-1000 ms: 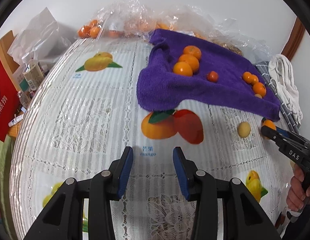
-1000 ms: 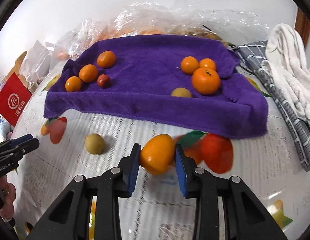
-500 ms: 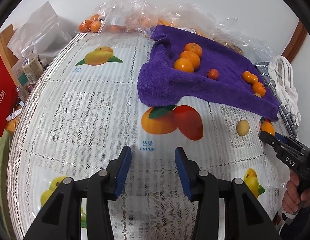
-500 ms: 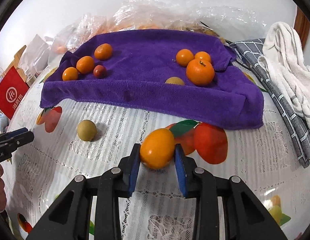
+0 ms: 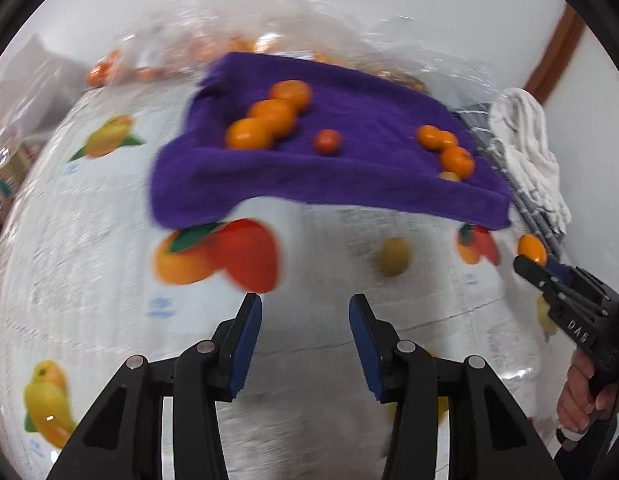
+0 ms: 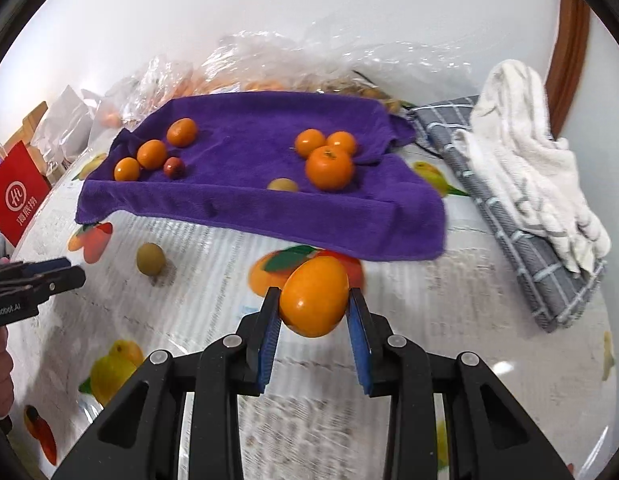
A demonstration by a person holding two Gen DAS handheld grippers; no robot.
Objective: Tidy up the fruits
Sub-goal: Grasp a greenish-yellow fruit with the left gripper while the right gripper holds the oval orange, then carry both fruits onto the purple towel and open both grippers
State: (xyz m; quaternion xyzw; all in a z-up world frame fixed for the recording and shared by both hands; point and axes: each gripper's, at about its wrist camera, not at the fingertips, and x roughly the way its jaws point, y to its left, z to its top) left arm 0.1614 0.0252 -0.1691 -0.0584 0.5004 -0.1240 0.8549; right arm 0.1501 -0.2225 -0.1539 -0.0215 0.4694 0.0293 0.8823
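Observation:
A purple towel [image 6: 245,200] lies on the table and carries several oranges [image 6: 329,168], a small red fruit [image 6: 174,168] and a yellowish fruit [image 6: 283,185]. My right gripper [image 6: 314,300] is shut on an orange oval fruit [image 6: 314,296], held above the table in front of the towel. It shows at the right of the left wrist view [image 5: 532,249]. A loose greenish-yellow fruit [image 6: 150,259] sits on the tablecloth; the left wrist view shows it too [image 5: 394,257]. My left gripper [image 5: 305,312] is open and empty, some way short of that fruit.
Clear plastic bags with more oranges [image 6: 269,68] lie behind the towel. A grey checked cloth [image 6: 521,252] with a white towel [image 6: 525,152] on it lies at the right. A red bag [image 6: 17,196] stands at the left edge.
My right gripper has lifted the orange fruit and moved it toward the towel. My left gripper has swung right, toward the greenish-yellow fruit; its view is blurred with motion.

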